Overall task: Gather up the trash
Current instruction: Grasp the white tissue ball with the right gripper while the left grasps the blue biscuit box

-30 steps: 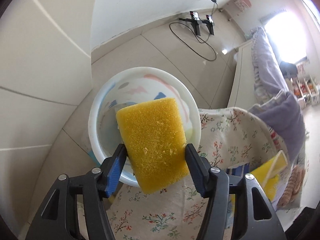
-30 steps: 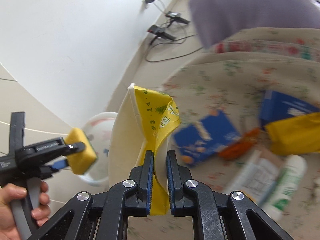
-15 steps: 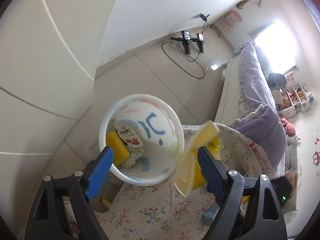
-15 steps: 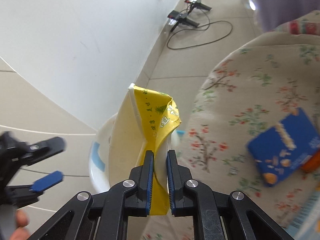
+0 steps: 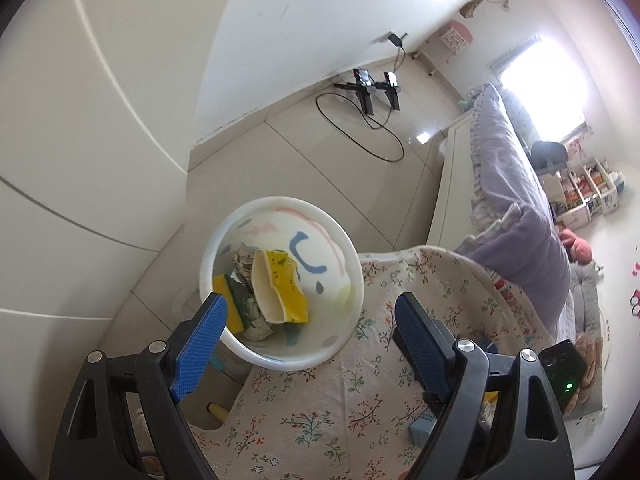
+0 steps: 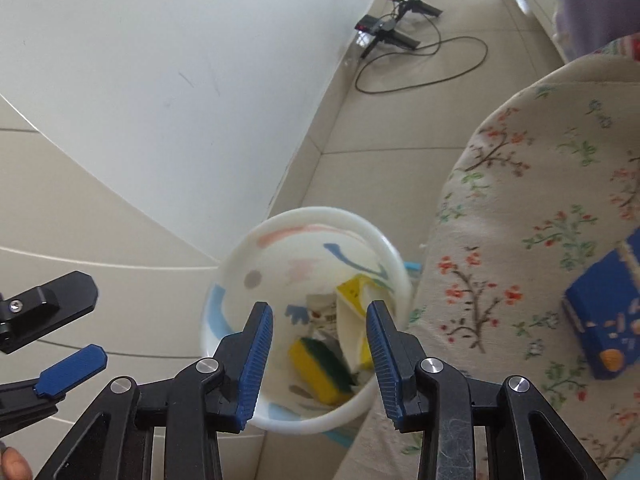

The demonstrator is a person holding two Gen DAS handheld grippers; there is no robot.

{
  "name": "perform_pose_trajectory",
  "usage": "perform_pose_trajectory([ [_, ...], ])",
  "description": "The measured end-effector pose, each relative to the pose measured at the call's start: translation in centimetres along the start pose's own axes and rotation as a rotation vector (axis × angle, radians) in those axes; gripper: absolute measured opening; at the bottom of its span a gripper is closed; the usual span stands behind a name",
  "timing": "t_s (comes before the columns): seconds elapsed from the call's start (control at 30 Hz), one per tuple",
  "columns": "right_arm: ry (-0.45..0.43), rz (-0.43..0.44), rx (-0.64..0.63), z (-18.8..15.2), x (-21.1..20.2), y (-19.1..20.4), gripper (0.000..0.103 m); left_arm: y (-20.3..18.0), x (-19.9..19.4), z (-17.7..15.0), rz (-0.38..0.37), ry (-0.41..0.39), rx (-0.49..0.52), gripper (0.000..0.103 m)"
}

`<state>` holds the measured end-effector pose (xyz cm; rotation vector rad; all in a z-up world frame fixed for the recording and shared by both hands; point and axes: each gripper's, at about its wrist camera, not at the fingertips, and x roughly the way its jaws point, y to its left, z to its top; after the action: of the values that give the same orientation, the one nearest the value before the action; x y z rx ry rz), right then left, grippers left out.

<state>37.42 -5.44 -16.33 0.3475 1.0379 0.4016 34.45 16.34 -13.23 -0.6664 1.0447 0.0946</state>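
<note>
left gripper [image 5: 308, 332]: jaws spread wide, nothing between them; hovers above bin rim, near edge of the cloth-covered surface [image 5: 320, 412].
right gripper [image 6: 318, 354]: jaws apart, empty; hangs over bin mouth, looking down into it. Left gripper's blue pad shows off to its left.
bin [image 6: 236, 272]: white plastic w/ pastel marks, on the floor just past both grippers, tucked against surface edge.
yellow wrapper [image 5: 280, 292]: in bin, straight ahead of left gripper, leaning on inner wall. Judged light, thin, crinkly, prob slick; if re-grabbed, pinch a folded edge, not the flat face.
sponge [image 6: 320, 364]: yellow w/ green scrub side, at bin bottom, just ahead and between right gripper's jaws in that view. Judged soft, light, squashes under grip, rough so no slip; take across short sides.
other scraps [image 5: 256, 320]: crumpled paper/packet bits under wrapper; details too small to tell.
blue box [image 6: 600, 320]: on the floral cloth, to right of right gripper, well apart from bin. Blurred. Judged light card, stiff-ish but crushable; grip across narrow faces, moderate squeeze. Likely next pick, a guess only.
small blue carton [image 5: 424, 428]: on surface just behind left gripper's right jaw, mostly hidden.
far: floor w/ black cable [image 5: 360, 128] and stands by wall, beyond bin; bed w/ purple cover to far right.
</note>
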Motion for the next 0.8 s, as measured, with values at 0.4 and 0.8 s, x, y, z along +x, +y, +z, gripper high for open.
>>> perform_pose_trajectory([
  [0.4, -0.064, -0.203, 0.024, -0.1, -10.8, -6.5, 0.048, -8.6, 1.6, -5.2, -0.027, 0.038, 0.240, 0.088],
  [0.8, -0.074, -0.400, 0.297, -2.0, -21.2, -21.2, 0.048, -19.0, 7.6, -12.3, 0.047, 0.085, 0.642, 0.088],
])
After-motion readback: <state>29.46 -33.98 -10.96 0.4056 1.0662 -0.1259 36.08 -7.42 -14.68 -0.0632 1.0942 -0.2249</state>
